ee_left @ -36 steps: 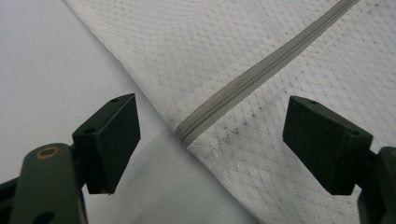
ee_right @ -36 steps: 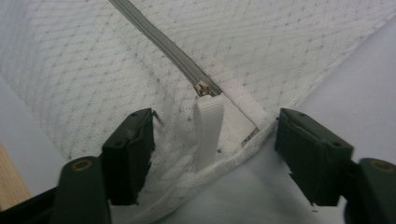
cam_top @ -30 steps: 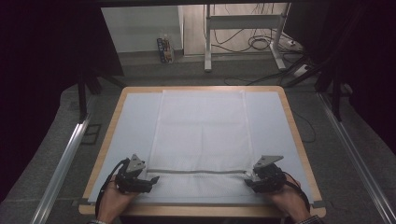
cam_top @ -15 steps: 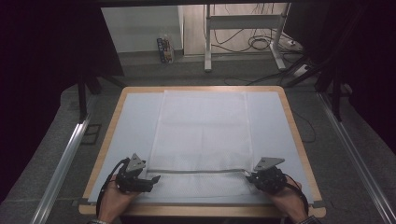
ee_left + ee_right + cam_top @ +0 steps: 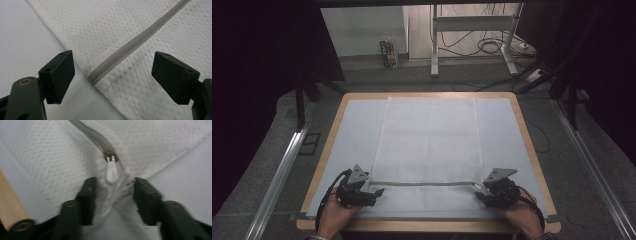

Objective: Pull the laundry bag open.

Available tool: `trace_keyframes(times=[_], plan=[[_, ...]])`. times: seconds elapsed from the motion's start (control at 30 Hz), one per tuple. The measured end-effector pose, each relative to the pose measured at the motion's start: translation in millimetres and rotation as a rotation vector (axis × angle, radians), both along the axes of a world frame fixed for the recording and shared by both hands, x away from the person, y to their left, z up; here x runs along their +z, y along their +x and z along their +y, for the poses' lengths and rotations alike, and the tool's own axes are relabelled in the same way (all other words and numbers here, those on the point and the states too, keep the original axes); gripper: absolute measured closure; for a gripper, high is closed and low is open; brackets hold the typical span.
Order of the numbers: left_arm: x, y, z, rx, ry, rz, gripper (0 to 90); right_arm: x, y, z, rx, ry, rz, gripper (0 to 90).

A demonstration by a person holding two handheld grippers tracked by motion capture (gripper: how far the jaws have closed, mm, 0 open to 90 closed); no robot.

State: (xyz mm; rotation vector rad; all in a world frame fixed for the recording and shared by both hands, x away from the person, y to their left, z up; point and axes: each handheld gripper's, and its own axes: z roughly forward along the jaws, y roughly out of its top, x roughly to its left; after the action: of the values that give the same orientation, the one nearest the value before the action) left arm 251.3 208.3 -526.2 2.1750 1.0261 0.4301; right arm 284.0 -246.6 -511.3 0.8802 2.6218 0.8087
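Note:
A white mesh bag (image 5: 429, 140) lies flat on the table's pale mat, with a grey zipper (image 5: 427, 184) running across its near end. My left gripper (image 5: 377, 192) rests at the zipper's left end. In the left gripper view it (image 5: 115, 72) stands open, its jaws on either side of the zipper's closed end (image 5: 100, 72) and touching nothing. My right gripper (image 5: 478, 192) is at the zipper's right end. In the right gripper view it (image 5: 113, 192) pinches bunched mesh just below the white pull tab (image 5: 111, 173) and metal slider (image 5: 110, 158).
The table has a wooden rim (image 5: 524, 130) around a pale mat (image 5: 357, 130). Metal rails (image 5: 282, 170) run along both sides on the grey floor. A desk frame and cables (image 5: 492, 45) stand beyond the far edge.
The right gripper has shifted slightly at the zipper's right end and gathered the mesh there. The left gripper has stayed in place.

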Motion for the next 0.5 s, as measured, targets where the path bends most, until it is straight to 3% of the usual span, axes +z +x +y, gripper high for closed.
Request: trace_keyframes(times=[0.03,0.1,0.17,0.23,0.33,0.5], plan=[[0.0,0.0,0.1,0.0,0.001,0.001,18.6,-1.7,2.6,-1.8,-0.007,0.009,0.015,32.7],[-0.2,0.1,-0.1,-0.002,0.005,0.001,18.6,-4.0,5.8,-5.3,-0.002,0.041,0.034,27.2],[-0.7,0.4,-0.7,-0.003,0.007,0.002,18.6,-6.9,6.2,-3.6,0.028,0.037,0.024,18.1],[-0.9,0.8,-1.6,-0.005,0.011,0.003,18.6,-8.9,6.1,1.5,0.029,0.023,0.016,15.5],[-1.0,1.0,-3.5,-0.01,0.016,0.0,18.6,-8.5,6.6,2.4,0.01,0.024,0.029,20.2],[0.1,-0.9,-3.8,-0.009,0.026,-0.012,18.6,-5.2,-3.8,6.3,-0.024,0.021,0.027,40.6]])
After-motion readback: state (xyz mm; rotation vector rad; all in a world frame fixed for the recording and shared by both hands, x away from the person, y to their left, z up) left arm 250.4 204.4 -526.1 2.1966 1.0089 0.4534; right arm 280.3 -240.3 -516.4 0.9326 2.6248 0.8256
